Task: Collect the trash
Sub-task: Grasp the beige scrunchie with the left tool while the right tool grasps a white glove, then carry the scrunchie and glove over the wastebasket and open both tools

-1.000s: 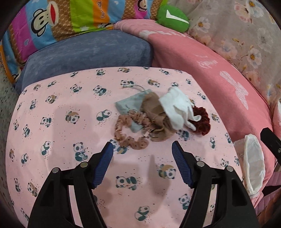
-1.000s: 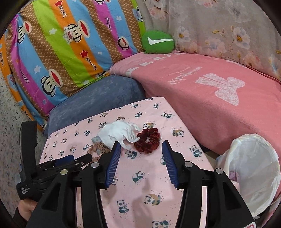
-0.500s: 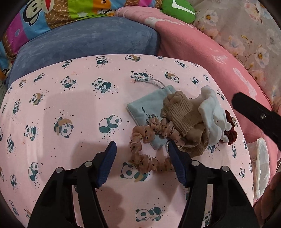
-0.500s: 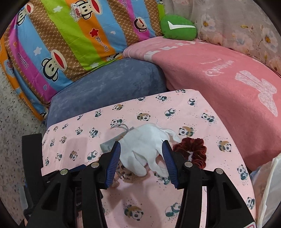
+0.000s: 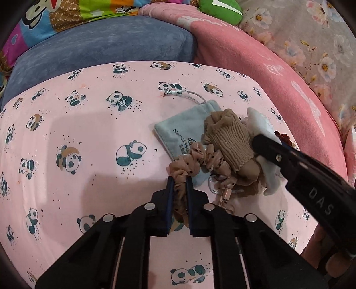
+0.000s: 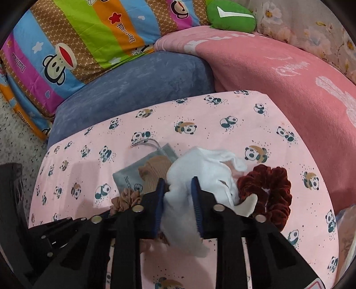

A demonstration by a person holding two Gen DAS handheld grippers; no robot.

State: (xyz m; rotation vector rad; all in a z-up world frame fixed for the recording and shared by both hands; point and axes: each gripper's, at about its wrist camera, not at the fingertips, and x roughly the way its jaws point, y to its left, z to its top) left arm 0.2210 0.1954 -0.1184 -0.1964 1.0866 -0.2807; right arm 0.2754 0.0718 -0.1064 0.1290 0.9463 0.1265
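A small pile lies on the panda-print pink cloth (image 5: 89,137). My left gripper (image 5: 179,181) is shut on a beige dotted scrunchie (image 5: 195,159) at the pile's near edge. My right gripper (image 6: 178,184) is shut on a white cloth (image 6: 200,169) that lies over the pile; it also shows in the left wrist view (image 5: 289,162). Under these lie a tan ribbed sock (image 5: 231,137) and a grey-blue drawstring pouch (image 5: 187,126). A dark red scrunchie (image 6: 267,186) lies to the right of the white cloth.
A blue cushion (image 6: 138,84) lies behind the panda cloth, a pink blanket (image 6: 289,73) to its right. A striped monkey-print pillow (image 6: 77,37) and a green cushion (image 6: 229,15) lie further back. A white bag's edge (image 6: 344,222) shows at the far right.
Both grippers have moved forward into the pile and shut: the left on the beige scrunchie, the right on the white cloth.
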